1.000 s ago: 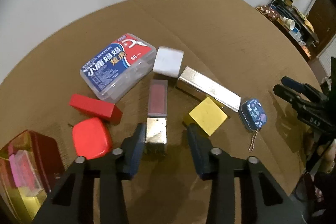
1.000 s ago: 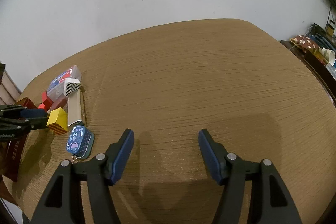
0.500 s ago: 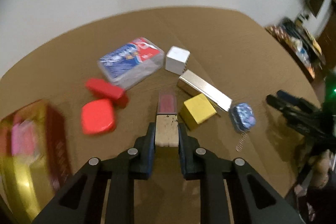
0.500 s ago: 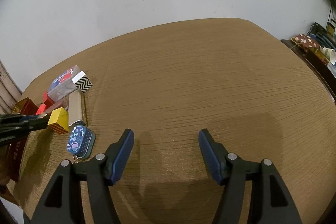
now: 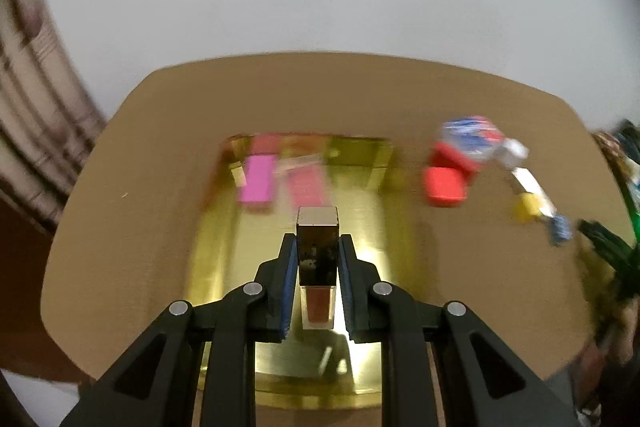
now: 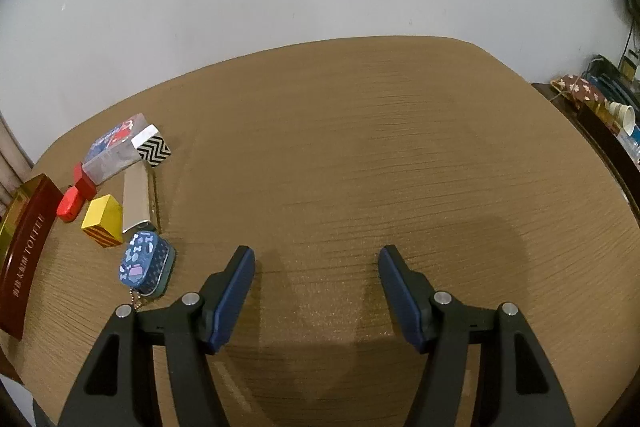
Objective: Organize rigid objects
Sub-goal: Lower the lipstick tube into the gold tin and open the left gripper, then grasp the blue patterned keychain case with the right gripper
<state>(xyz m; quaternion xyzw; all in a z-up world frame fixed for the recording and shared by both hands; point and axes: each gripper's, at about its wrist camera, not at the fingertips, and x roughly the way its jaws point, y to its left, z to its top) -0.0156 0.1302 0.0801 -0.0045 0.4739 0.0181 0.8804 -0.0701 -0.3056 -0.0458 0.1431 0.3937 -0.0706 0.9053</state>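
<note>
- My left gripper [image 5: 316,279] has its fingers [image 5: 286,283] clamped on one lipstick-style tube [image 5: 317,267], a mirrored gold cap over a clear reddish body.
- The tube's long axis runs along my fingers, cap end pointing away from me and the reddish end back towards my palm. It hangs directly above the gold tin [image 5: 384,187], over the tin's bare gold floor. That is the relation the coming move turns on: as I judge it, I only need to go down and let go.
- Inside the tin, beyond the tube's cap, I count one magenta block [image 5: 257,183] and one pink block [image 5: 306,187]. The left view is smeared, so there may be another small piece at the tin's far wall that I cannot make out.
- My right gripper [image 6: 316,297] has its fingers spread wide with nothing between them, over bare surface [image 6: 380,155], well apart from the tin. My left hand is plainly the nearer one to the tin.
- Beside the tin, on the side towards my right gripper, the unsorted things lie in a cluster. I count seven:
  - one clear case with a blue and red label [image 6: 114,147]
  - one zigzag-patterned box [image 6: 154,149]
  - one long silver box [image 6: 139,201]
  - one yellow cube [image 6: 102,220]
  - one red bar [image 6: 85,179]
  - one rounded red block [image 6: 70,209]
  - one blue patterned tin on a bead chain [image 6: 146,263]
</note>
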